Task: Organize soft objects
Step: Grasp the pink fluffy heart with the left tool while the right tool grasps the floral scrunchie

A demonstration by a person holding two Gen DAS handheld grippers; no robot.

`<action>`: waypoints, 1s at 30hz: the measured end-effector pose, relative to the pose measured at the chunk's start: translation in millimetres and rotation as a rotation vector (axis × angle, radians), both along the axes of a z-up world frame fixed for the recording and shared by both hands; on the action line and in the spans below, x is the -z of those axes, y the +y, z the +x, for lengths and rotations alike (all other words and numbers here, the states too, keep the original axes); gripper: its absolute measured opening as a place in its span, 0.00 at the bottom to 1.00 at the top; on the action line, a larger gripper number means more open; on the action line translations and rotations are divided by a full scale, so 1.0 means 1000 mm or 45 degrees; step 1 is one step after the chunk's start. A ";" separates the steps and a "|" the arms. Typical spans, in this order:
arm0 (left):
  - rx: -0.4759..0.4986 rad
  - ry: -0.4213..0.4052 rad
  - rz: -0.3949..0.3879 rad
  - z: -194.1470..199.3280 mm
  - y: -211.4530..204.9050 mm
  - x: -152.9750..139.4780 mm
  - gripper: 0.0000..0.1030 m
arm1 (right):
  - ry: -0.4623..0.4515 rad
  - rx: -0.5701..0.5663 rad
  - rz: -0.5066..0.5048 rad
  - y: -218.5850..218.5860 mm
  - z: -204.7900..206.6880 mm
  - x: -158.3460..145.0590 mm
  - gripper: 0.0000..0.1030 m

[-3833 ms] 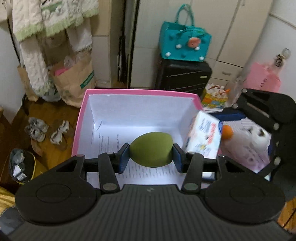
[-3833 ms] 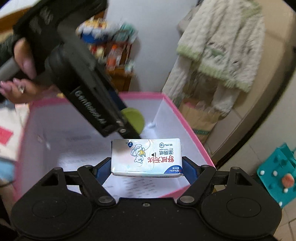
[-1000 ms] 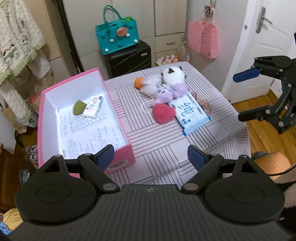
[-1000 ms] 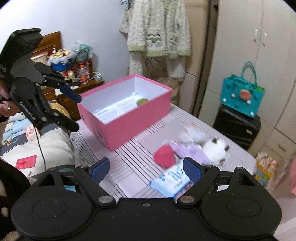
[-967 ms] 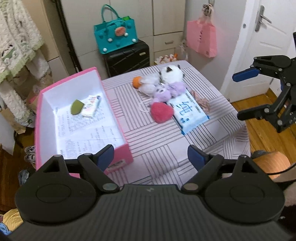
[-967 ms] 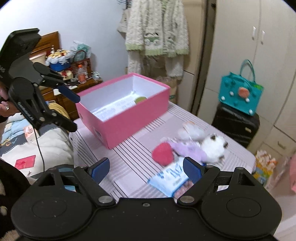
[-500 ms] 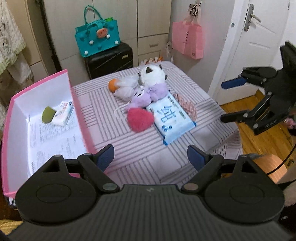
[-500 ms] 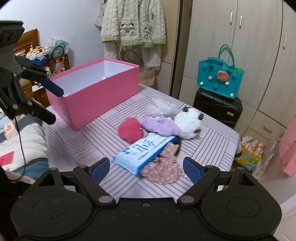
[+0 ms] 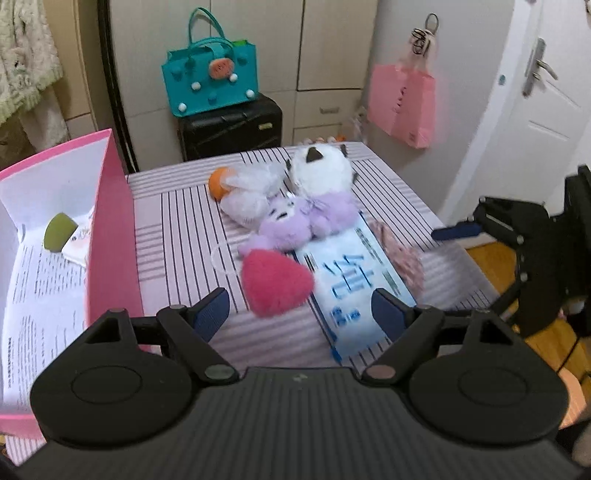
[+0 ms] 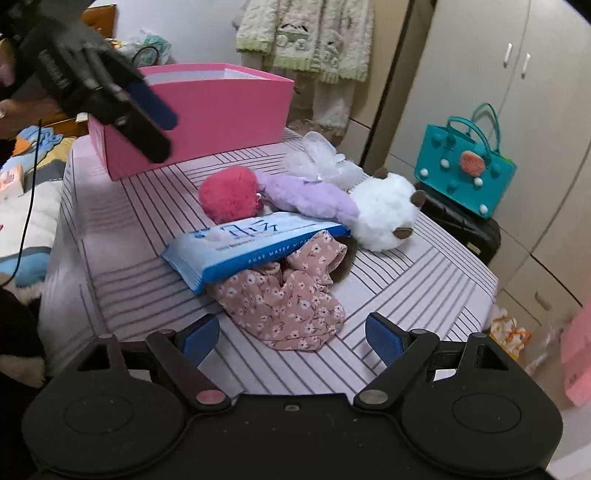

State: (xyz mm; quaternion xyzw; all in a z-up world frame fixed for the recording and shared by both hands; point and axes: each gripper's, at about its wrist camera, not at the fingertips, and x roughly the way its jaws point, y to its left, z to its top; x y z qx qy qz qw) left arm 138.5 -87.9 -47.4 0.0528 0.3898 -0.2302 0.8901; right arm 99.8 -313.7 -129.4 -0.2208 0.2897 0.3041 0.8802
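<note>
On the striped table lie a red plush heart [image 9: 275, 282], a blue wet-wipes pack [image 9: 352, 286], a purple plush [image 9: 295, 221], a white plush cat [image 9: 321, 171], a white mesh pouf with an orange ball [image 9: 245, 190] and a floral cloth [image 10: 284, 299]. The pink box [image 9: 110, 229] at the left holds a green sponge [image 9: 59, 232] and a tissue pack [image 9: 79, 240]. My left gripper [image 9: 301, 315] is open and empty, just short of the heart and wipes. My right gripper [image 10: 291, 338] is open and empty, just short of the floral cloth.
A teal bag [image 9: 210, 85] sits on a black suitcase [image 9: 231, 127] behind the table. A pink bag [image 9: 402, 105] hangs on the wall by a white door. Cream jackets [image 10: 306, 35] hang beyond the box. Cupboards line the back wall.
Both grippers let go of the sponge and tissue pack in the box, drew back, then came in low toward the pile: left to the heart and wipes, right to the floral cloth.
</note>
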 end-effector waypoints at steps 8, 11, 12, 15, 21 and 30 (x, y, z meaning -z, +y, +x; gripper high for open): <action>-0.063 -0.075 0.051 0.028 -0.016 0.026 0.78 | 0.034 -0.043 0.170 -0.004 0.021 0.017 0.87; -0.112 -0.033 0.026 0.040 -0.015 0.037 0.73 | 0.050 -0.055 0.227 -0.002 0.024 0.021 0.87; -0.124 -0.001 0.007 0.044 -0.014 0.041 0.70 | 0.045 -0.064 0.230 0.000 0.022 0.021 0.87; -0.177 0.097 -0.081 0.051 -0.005 0.049 0.65 | 0.022 -0.063 0.207 0.007 0.020 0.020 0.88; -0.212 0.102 -0.041 0.053 -0.007 0.062 0.64 | 0.039 0.004 0.162 0.024 0.022 0.016 0.90; -0.218 0.066 -0.094 0.048 -0.004 0.066 0.44 | -0.035 0.268 0.231 0.048 0.002 0.018 0.81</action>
